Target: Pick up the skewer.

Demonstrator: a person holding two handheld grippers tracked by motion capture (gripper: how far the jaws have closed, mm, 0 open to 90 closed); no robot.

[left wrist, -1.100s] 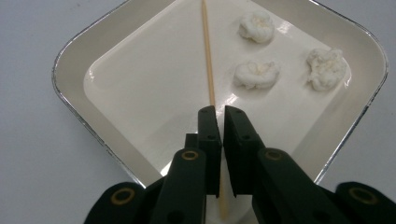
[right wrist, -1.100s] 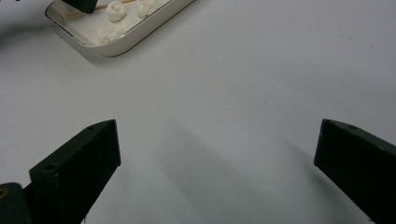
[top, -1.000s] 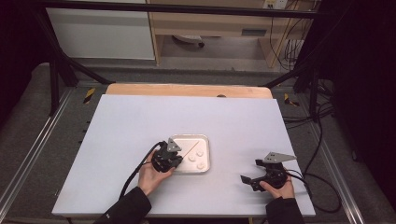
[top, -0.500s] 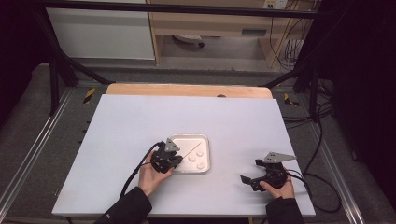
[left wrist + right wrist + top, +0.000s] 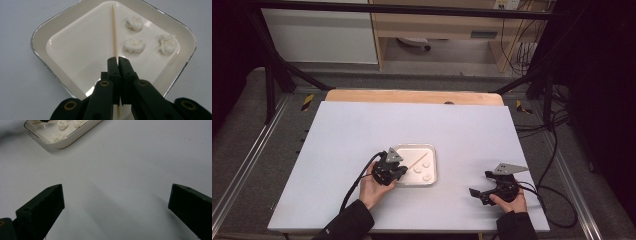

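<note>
**Handling the wooden skewer in the white tray**

In the left gripper view, the left gripper [image 5: 117,60] had its jaws pressed together on a thin wooden skewer [image 5: 113,32]. The grip sat near the skewer's lower end; a short stub showed below the jaws at the bottom centre of the frame, and the long free part ran up towards the top centre, its tip close to the far corner of the tray [image 5: 40,50]. In the high view, the tray lay near the lower middle of the frame, with the left gripper [image 5: 391,169] over its left edge.

Three soft white lumps [image 5: 133,45] lay in the right half of the tray in the left gripper view, just to the right of the skewer. Whether the skewer touched any of them could not be determined.

The right gripper [image 5: 115,202] stood wide open and held nothing, over bare table [image 5: 140,157], well apart from the tray seen at the upper left of its frame.

Handling assessment: the skewer appeared light, stiff and slender, and probably liable to snap or pivot under side load. A hold near one end leaves a long lever, so a firm, square pinch would be advisable. The lumps looked soft and crumbly and would likely deform under pressure.
</note>
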